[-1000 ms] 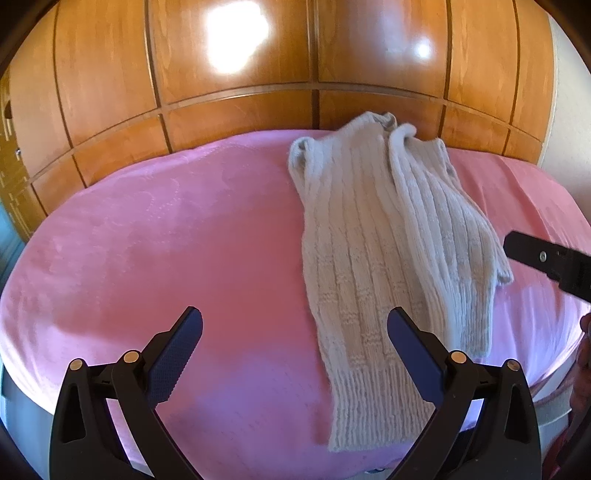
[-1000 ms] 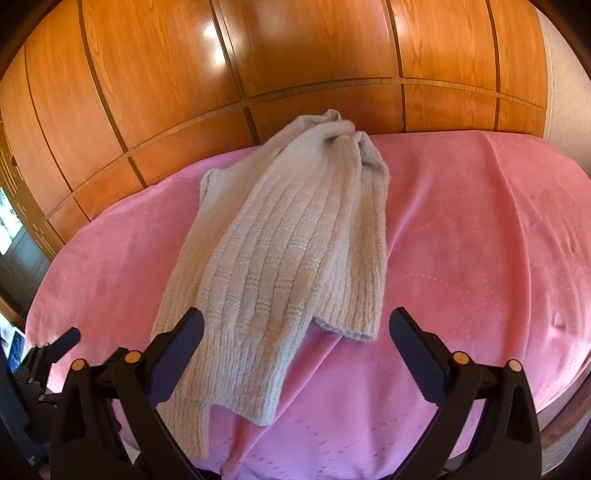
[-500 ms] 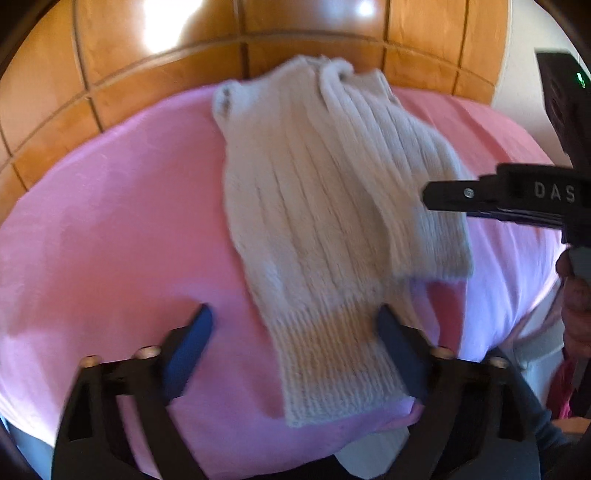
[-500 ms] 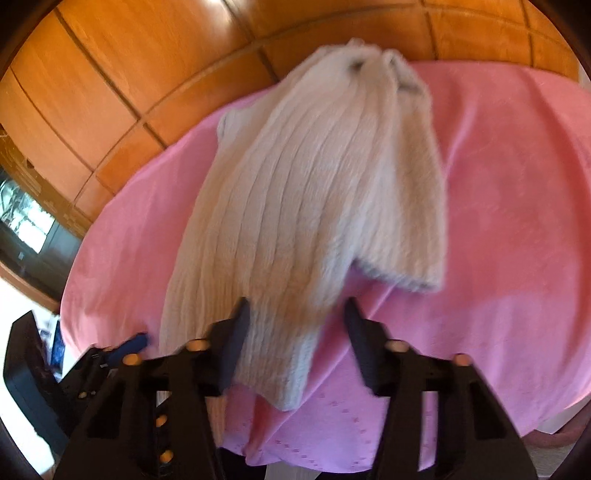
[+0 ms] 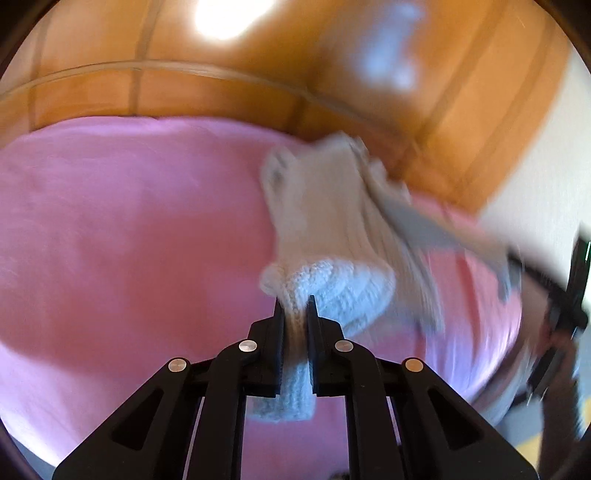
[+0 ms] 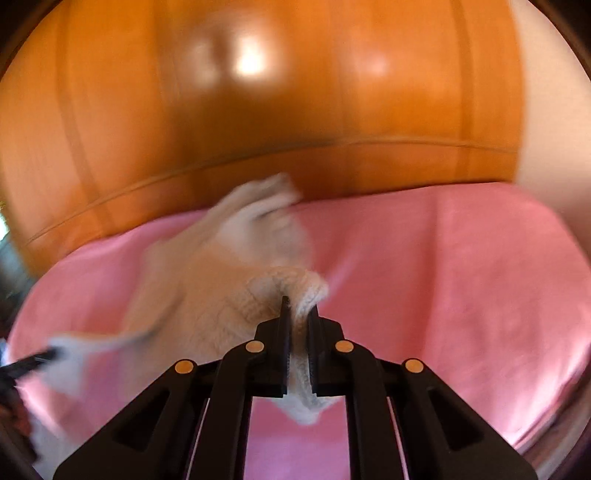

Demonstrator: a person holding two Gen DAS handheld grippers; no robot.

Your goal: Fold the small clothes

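Far end of the knit sweater (image 5: 332,206) and wooden panelling (image 6: 258,110) motion-smeared, both wrist views.

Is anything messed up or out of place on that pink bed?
Nothing looks damaged or spilled. The knit garment lies askew on the pink cover, its near end bunched where the left gripper and right gripper pinch it.

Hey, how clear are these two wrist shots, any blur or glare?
Left wrist view: knit garment and far side smeared by motion, glare on the wood panel; left gripper sharp. Right wrist view: the whole background blurred, soft glare on the panel, right gripper crisp.
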